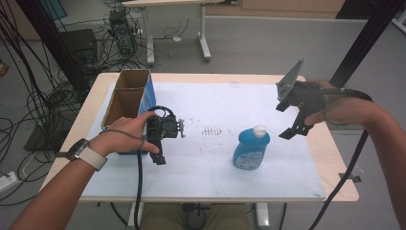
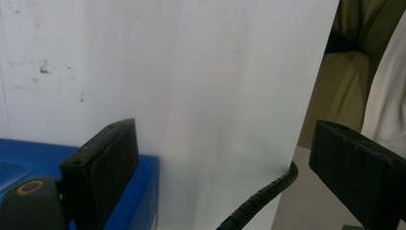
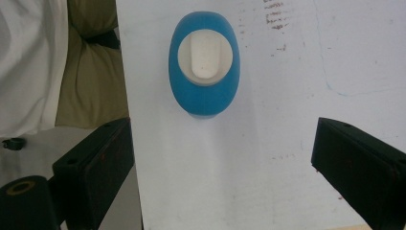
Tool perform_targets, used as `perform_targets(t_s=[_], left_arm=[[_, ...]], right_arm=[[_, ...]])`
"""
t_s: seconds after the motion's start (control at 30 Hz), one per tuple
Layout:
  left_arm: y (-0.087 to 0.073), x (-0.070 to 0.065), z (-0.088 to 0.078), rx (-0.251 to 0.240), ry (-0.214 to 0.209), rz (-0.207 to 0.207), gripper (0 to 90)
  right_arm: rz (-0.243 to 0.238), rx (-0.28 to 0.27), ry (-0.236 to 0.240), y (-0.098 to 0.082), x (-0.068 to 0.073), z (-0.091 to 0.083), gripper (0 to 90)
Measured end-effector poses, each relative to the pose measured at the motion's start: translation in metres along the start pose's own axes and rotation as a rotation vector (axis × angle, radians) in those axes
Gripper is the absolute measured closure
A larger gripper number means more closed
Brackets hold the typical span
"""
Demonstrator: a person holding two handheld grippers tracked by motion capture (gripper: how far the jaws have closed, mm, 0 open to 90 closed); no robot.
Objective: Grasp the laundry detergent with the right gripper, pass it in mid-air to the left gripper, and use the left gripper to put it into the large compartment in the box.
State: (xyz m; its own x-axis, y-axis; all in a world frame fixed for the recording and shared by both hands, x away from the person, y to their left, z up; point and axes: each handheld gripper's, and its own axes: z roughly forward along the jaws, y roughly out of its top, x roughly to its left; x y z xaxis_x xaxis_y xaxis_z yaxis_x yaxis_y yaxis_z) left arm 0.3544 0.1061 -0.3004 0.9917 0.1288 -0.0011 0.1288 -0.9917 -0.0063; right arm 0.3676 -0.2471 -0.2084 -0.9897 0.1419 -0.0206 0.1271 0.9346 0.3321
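Observation:
A blue bottle (image 1: 251, 148) with a white cap stands upright on the white sheet (image 1: 215, 167), right of the middle. My right gripper (image 1: 286, 120) hovers above and to the right of it, jaws wide open and empty. In the right gripper view (image 3: 220, 163) I look down on the bottle (image 3: 203, 62), which stands beyond the jaws and not between them. My left gripper (image 1: 160, 155) is held low over the sheet beside the blue-sided cardboard box (image 1: 128, 98). Its jaws stand open in the left gripper view (image 2: 230, 158) with only the bare sheet between them.
The open box has two compartments and stands at the table's left edge; its blue side (image 2: 139, 191) lies close by my left jaw. The left gripper's cable (image 2: 258, 201) hangs over the sheet's near edge. The person's lap (image 2: 344, 57) is just past that edge. Cables litter the floor (image 1: 43, 96) at left.

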Motion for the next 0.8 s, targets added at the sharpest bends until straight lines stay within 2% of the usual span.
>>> perform_targets(t_s=[0.23, 0.8], left_arm=[[0.0001, 0.0000, 0.0000, -0.003, 0.000, 0.000, 10.4], [0.0010, 0.0004, 0.0001, 0.000, -0.001, 0.000, 10.4]], right_arm=[[-0.001, 0.004, -0.004, 0.0010, 0.0007, -0.0052, 7.3], [0.001, -0.001, -0.001, -0.0008, 0.0009, -0.0017, 7.2]])
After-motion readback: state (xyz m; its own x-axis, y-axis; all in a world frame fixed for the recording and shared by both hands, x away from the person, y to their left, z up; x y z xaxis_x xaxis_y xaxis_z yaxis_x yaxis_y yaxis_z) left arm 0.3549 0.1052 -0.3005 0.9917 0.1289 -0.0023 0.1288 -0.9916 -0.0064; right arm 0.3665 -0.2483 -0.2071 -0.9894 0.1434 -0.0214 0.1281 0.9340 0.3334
